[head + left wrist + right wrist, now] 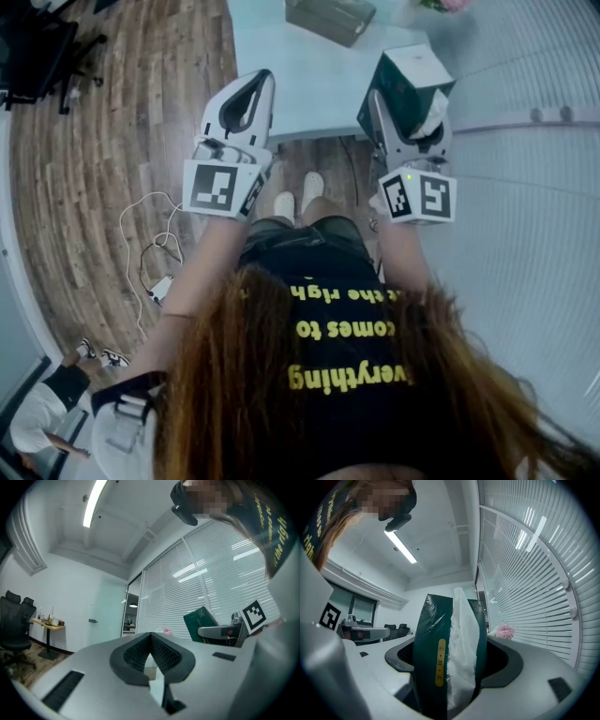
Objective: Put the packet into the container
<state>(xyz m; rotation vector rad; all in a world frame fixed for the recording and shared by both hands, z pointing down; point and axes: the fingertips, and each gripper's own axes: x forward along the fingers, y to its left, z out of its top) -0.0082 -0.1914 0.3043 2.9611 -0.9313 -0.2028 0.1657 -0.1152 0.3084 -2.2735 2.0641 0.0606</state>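
Note:
A dark green tissue packet [405, 80] with white tissue showing at its slit sits upright between the jaws of my right gripper [408, 114], which is shut on it. In the right gripper view the packet [433, 653] fills the gap of that gripper [452, 667]. My left gripper [262, 82] is held beside it over the table's near edge, its pads touching with nothing between them [151, 641]. A grey-brown box-like container [330, 17] stands at the far side of the pale table [300, 89]. From the left gripper view the packet [199, 619] shows to the right.
Wooden floor lies left of the table, with white cables [150, 234] and a black office chair [37, 47]. Window blinds [525, 187] run along the right. Pink flowers [445, 5] stand at the table's far right. Another person [42, 412] stands at lower left.

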